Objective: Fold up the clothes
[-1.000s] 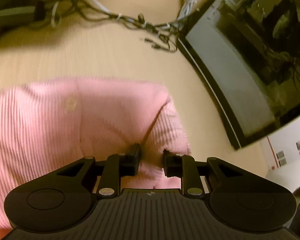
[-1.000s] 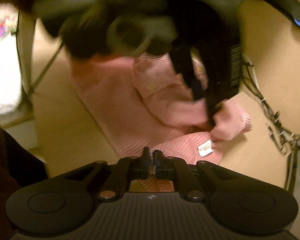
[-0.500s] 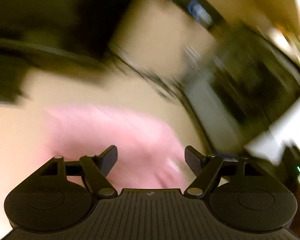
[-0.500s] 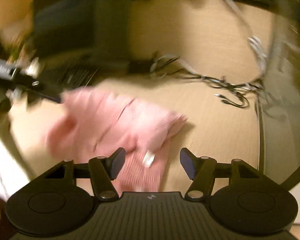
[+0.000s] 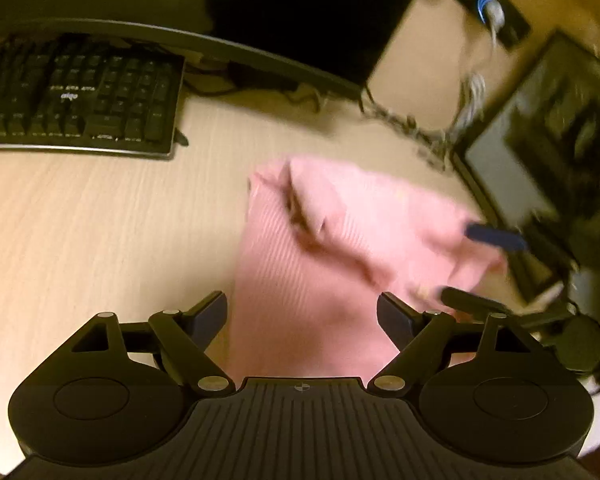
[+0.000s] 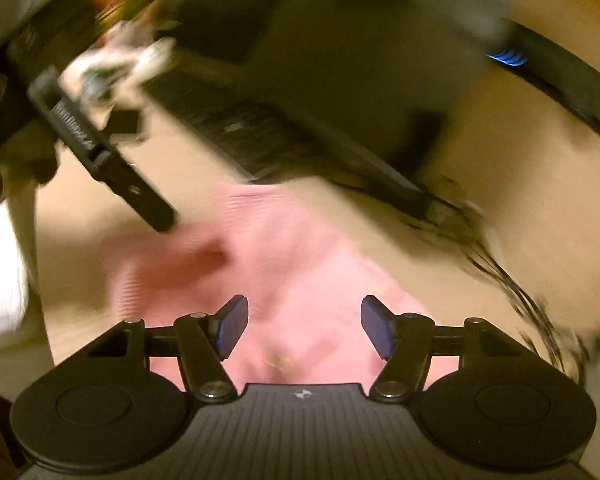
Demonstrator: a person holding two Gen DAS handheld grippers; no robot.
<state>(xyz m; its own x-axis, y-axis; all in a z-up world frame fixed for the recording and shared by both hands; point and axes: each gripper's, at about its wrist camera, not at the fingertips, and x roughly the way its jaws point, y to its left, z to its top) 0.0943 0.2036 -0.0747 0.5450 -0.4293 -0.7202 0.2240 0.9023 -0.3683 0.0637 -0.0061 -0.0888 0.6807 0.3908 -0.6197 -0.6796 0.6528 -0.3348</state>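
A pink ribbed garment (image 5: 340, 248) lies bunched and partly folded on the wooden table (image 5: 100, 240). My left gripper (image 5: 302, 316) hovers over its near edge. Its jaws are opening wide, and the cloth lies below them with no pad pressing on it. In the right wrist view the same garment (image 6: 300, 272) fills the middle. My right gripper (image 6: 304, 328) stands above it with jaws opening and nothing gripped. The right gripper's fingers (image 5: 496, 237) show at the garment's right end, and one finger of the left gripper (image 6: 140, 196) reaches in from the upper left.
A black keyboard (image 5: 80, 100) sits at the back left under a dark curved monitor edge (image 5: 220, 46). A tangle of cables (image 5: 412, 128) lies behind the garment. A glass-sided computer case (image 5: 540, 152) stands at the right. Bare wood lies left of the garment.
Both grippers were shut on pink fabric a second ago and have let go and opened. Both have pulled back and risen, so the garment now lies free on the table.
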